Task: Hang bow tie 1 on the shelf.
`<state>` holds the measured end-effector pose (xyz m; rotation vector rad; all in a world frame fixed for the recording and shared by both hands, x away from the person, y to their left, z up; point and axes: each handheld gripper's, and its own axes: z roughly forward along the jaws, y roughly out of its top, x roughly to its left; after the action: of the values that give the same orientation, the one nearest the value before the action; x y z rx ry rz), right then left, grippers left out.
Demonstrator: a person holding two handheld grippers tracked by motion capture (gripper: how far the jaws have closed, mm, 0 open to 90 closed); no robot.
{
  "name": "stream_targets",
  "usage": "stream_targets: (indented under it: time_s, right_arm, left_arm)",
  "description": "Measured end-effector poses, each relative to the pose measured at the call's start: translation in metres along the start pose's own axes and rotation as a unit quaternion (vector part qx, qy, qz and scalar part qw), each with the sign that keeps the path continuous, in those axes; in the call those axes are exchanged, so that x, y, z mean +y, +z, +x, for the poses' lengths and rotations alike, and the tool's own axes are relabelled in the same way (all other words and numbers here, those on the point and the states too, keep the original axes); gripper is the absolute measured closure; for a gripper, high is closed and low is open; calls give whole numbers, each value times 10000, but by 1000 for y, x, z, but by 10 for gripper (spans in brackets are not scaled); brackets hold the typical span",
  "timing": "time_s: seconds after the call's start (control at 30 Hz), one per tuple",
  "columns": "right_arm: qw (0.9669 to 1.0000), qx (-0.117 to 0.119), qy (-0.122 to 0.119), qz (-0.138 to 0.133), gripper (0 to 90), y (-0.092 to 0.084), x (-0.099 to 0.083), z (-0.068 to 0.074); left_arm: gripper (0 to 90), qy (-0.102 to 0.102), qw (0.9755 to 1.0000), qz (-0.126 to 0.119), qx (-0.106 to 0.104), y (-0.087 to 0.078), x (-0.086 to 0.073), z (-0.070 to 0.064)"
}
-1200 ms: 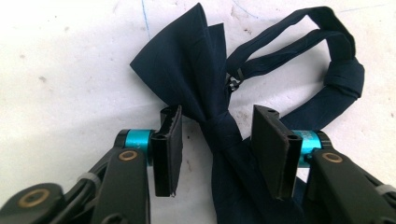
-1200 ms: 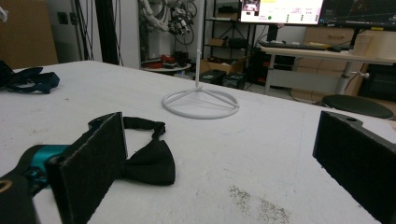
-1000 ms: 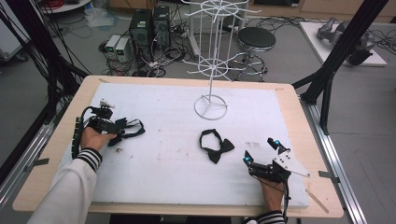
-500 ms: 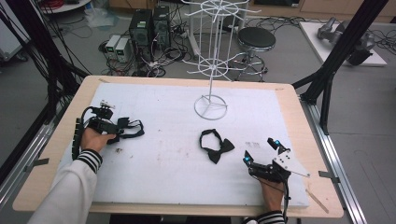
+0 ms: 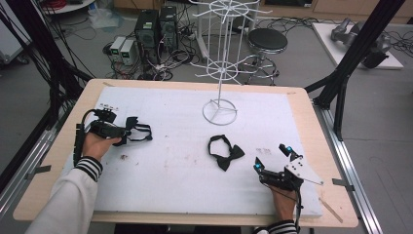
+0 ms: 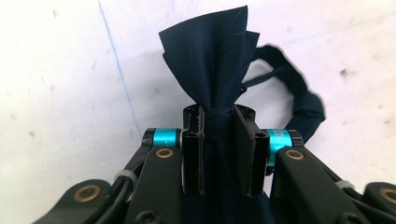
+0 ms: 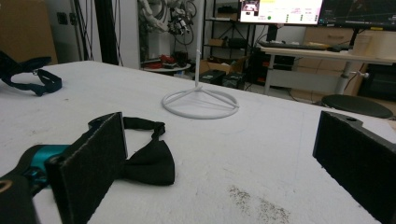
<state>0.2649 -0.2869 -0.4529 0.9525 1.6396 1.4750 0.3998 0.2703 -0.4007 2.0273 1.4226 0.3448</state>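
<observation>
white table pad [image 5: 175,170]: left gripper [image 6: 218,140] clamped on navy bow tie [image 6: 210,60]; right gripper [image 5: 272,163] spread wide beside black bow tie [image 5: 225,153].

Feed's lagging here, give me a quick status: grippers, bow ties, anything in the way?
Left gripper shut on navy bow tie, pinching its knot. Right gripper open, idle beside black bow tie. White wire stand behind; path unobstructed.

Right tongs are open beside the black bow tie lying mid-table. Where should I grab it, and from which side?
Probably the narrow centre knot of the black bow tie, with the right tongs coming down from above. It lies flat, its wings flare wide and floppy, and the strap loops behind, so the waist looks the firmest pinch.
</observation>
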Motion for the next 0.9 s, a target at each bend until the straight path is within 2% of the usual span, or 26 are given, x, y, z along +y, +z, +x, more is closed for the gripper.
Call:
stream_targets:
  time_s: [0.13, 0.27, 0.37, 0.6, 0.73, 0.9]
  right_arm:
    - [10000, -3, 25, -7, 22, 0, 0, 0]
    - [10000, -12, -6, -23, 22, 0, 0, 0]
    - [10000, -16, -3, -28, 22, 0, 0, 0]
    - [10000, -13, -3, -29, 22, 0, 0, 0]
    - [10000, -23, 17, -14, 22, 0, 0, 0]
    - [10000, -9, 8, -27, 22, 0, 0, 0]
  left_arm:
    - [742, 116, 9999, -78, -99, -4, 2, -3]
    - [742, 197, 9992, -308, -188, -9, 6, -4]
    - [742, 317, 9984, -442, -170, -12, 8, -7]
    - [748, 473, 9944, -910, -274, -19, 14, -16]
    - [749, 560, 9924, -1054, -292, -22, 18, -19]
    - [749, 461, 9892, -1343, -365, -26, 22, -23]
